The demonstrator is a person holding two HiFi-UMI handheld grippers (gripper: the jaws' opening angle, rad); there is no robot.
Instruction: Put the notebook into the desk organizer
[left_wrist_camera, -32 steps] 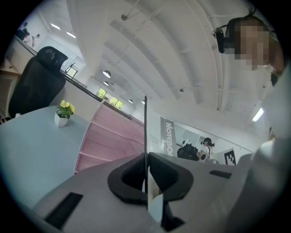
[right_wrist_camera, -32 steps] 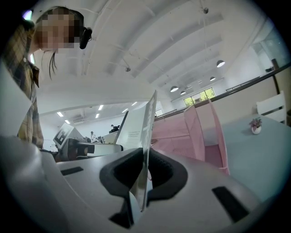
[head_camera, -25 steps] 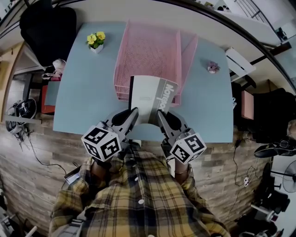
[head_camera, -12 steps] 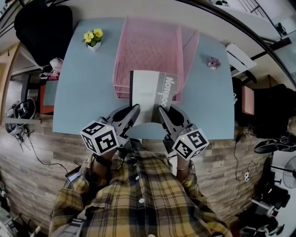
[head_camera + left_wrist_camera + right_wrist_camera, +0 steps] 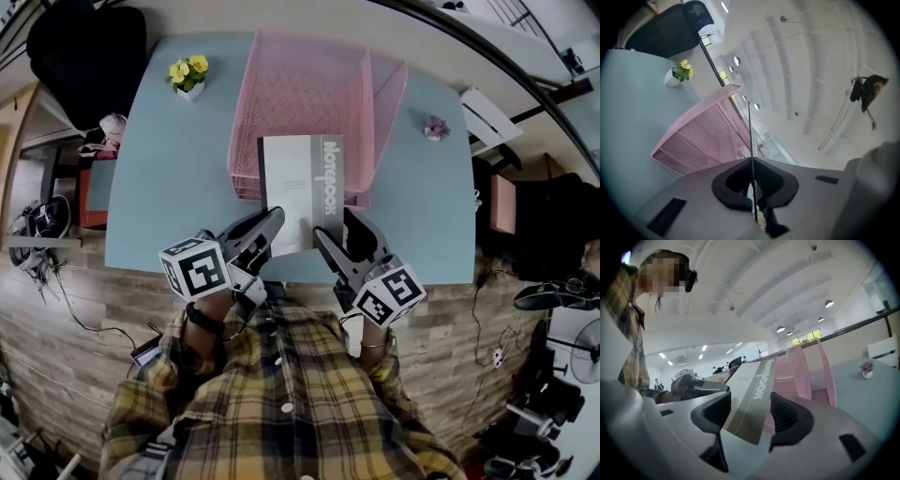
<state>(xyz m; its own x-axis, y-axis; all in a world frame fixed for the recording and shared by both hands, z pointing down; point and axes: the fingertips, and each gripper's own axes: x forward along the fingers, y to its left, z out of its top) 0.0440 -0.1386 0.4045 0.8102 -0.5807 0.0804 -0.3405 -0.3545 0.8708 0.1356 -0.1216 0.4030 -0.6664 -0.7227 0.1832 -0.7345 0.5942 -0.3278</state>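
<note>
The left gripper [image 5: 269, 225] is clamping the near left edge of the grey notebook [image 5: 300, 192]; in the left gripper view its jaws are pressing together on the cover, which is showing edge-on as a thin dark line [image 5: 750, 136] running up and away from the left gripper [image 5: 752, 180]. The right gripper [image 5: 339, 232] is sitting at the notebook's near right corner with its jaws opening. In the right gripper view that corner of the notebook [image 5: 752, 390] is lying in the gap between the 2 jaws of the right gripper [image 5: 747, 416], with the left jaw clear of it; contact at the ribbed right pad cannot be told. Ahead of both sets of jaws, the notebook's far end is reaching over the front rim of the pink mesh desk organizer [image 5: 246, 122], while its near end is hanging over the pale blue worktop [image 5: 178, 178], just in front of the jaws. The organizer is standing on the worktop straight beyond the jaws, its stacked tiers showing in the left gripper view [image 5: 693, 140] and its side walls rising past the notebook in the right gripper view [image 5: 806, 371]. Well off to the left of the left jaws a small pot of yellow flowers [image 5: 190, 77] is resting on the worktop, and well off to the right of the right jaws a small purple plant [image 5: 433, 128] is resting there too.
</note>
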